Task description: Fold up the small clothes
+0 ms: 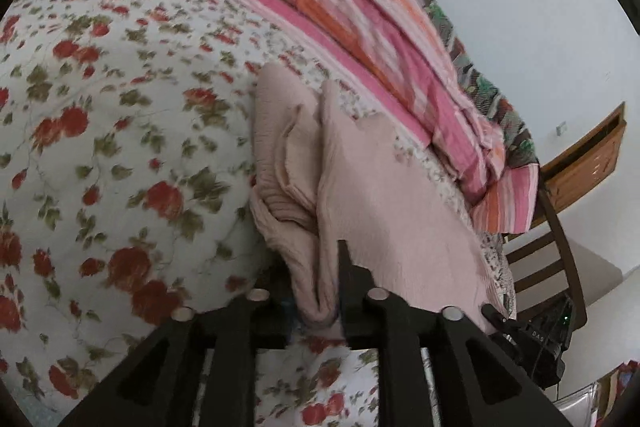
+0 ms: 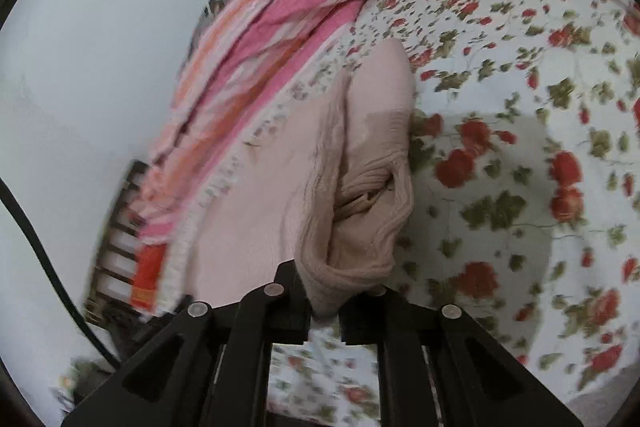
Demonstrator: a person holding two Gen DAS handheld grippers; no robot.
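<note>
A small pale pink knitted garment (image 1: 372, 187) hangs bunched over the floral bedsheet (image 1: 100, 147), its ribbed edge folded in on the left. My left gripper (image 1: 318, 307) is shut on a gathered fold of it at the near end; the cloth hides most of the left finger. In the right wrist view the same pink garment (image 2: 256, 195) drapes away from my right gripper (image 2: 326, 293), which is shut on a thick roll of its ribbed hem. Both ends of the cloth are lifted off the floral bedsheet (image 2: 520, 131).
A pink and orange striped quilt (image 1: 360, 7) lies heaped along the bed's far side, also seen as the striped quilt (image 2: 280, 7). A wooden chair (image 1: 548, 259) stands beside the bed by a white wall. A black cable (image 2: 36, 247) hangs at the left.
</note>
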